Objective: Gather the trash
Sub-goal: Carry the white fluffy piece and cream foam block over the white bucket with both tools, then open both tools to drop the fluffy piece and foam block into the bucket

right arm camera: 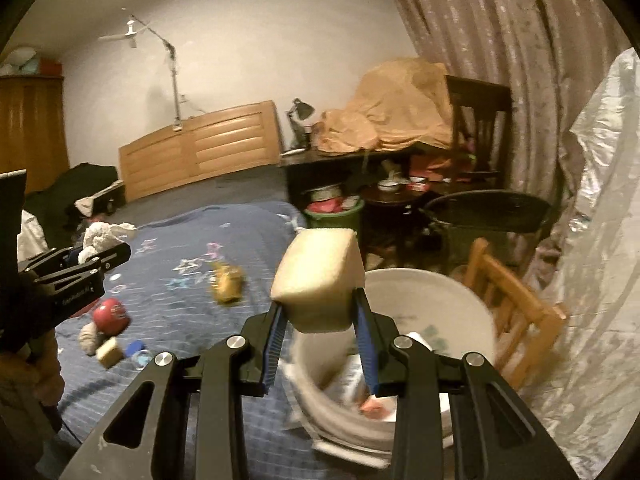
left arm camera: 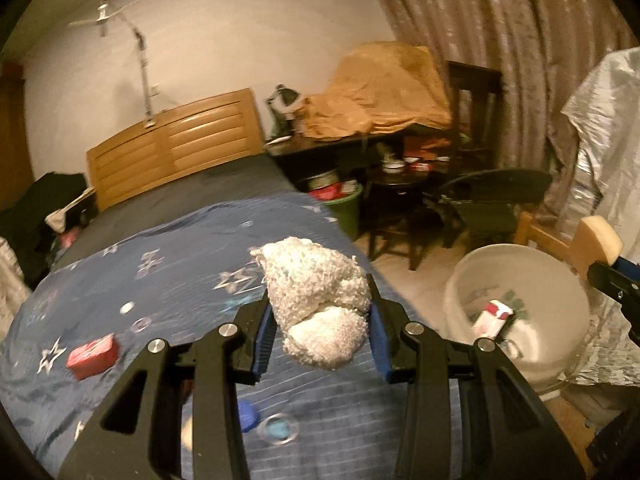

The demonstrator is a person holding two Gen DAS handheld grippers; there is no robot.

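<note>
Above a blue star-patterned bedspread [left arm camera: 168,264], the left gripper [left arm camera: 320,320] clamps a crumpled white wad [left arm camera: 320,300] between its blue pads. The right gripper [right arm camera: 320,320] squeezes a tan foam block [right arm camera: 320,284] over the rim of a white bucket [right arm camera: 452,304] standing just beside the bed; the block hides part of the rim. Inside the bucket lies a red-and-white packet [left arm camera: 494,316], blurred. A red box [left arm camera: 93,356], a red ball [right arm camera: 111,312] and a blurred yellowish item [right arm camera: 227,283] lie on the bedspread.
</note>
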